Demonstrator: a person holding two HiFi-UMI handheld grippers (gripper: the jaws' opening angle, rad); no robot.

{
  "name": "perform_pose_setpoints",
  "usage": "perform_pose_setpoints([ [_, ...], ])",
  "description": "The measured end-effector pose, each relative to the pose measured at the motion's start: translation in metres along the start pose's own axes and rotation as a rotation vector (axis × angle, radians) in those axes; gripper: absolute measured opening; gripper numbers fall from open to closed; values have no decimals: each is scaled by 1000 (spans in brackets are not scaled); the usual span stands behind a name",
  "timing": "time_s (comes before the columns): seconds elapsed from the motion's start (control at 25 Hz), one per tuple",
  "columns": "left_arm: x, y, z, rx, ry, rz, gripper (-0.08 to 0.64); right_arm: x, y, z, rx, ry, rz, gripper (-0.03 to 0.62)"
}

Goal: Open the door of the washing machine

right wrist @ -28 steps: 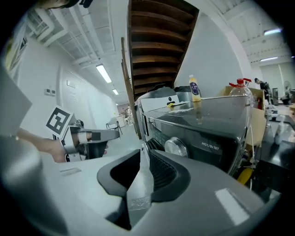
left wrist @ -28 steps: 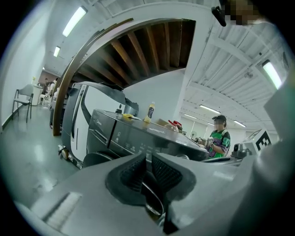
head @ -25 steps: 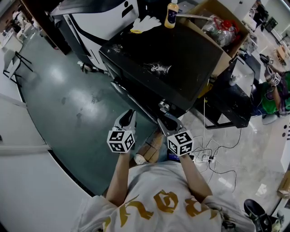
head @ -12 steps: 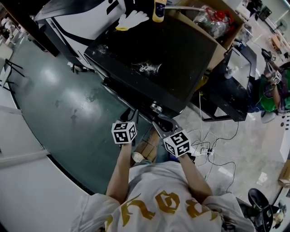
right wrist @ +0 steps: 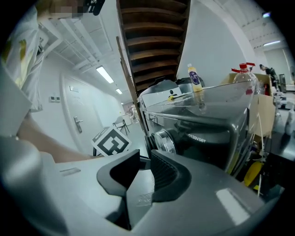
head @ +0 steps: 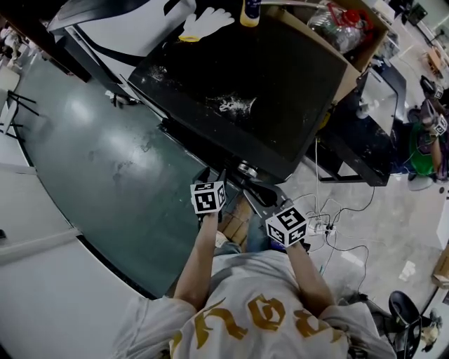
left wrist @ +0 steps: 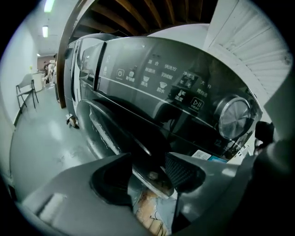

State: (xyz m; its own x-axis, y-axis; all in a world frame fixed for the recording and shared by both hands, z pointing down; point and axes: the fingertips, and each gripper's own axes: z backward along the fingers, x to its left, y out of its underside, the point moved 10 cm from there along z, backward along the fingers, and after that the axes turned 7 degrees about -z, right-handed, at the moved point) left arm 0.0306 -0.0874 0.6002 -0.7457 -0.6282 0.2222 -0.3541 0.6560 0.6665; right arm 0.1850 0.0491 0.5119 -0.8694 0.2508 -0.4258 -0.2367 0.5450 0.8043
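Note:
The black washing machine [head: 245,84] stands in front of me, seen from above in the head view. My left gripper [head: 212,175] reaches its front below the top edge. In the left gripper view the jaws [left wrist: 150,161] stand narrowly apart, shut on a silvery door handle [left wrist: 154,177] at the rim of the dark round door [left wrist: 115,133]. The control panel [left wrist: 156,78] and a chrome knob [left wrist: 235,117] lie above. My right gripper [head: 256,191] hovers by the front right corner, its jaws [right wrist: 145,168] shut on nothing, pointing past the knob [right wrist: 164,140].
A cardboard box [head: 354,66] of bottles stands behind the machine, with a bottle [head: 250,10] and a white glove [head: 207,21] on top. Cables and a power strip [head: 323,228] lie on the floor at right. A black table [head: 365,140] and a seated person [head: 428,140] are further right.
My left gripper has moved right and forward to the machine's front, onto the door handle. The right gripper has shifted slightly right and nearer to me.

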Motion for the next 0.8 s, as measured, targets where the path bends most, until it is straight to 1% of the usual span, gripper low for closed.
perform_pose_setpoints([
  [0.2, -2, 2, -9, 1, -44, -1, 249, -1, 2, -4, 13, -3, -12, 101],
  [0.36, -3, 4, -14, 16, -63, 13, 270, -1, 1, -4, 16, -1, -13, 101],
  [0.52, 1, 2, -16, 28, -49, 32, 276, -2, 1, -5, 14, 4, -15, 98],
  [0.8, 2, 3, -17, 35, -30, 27, 281, 2, 3, -7, 13, 3, -10, 93],
])
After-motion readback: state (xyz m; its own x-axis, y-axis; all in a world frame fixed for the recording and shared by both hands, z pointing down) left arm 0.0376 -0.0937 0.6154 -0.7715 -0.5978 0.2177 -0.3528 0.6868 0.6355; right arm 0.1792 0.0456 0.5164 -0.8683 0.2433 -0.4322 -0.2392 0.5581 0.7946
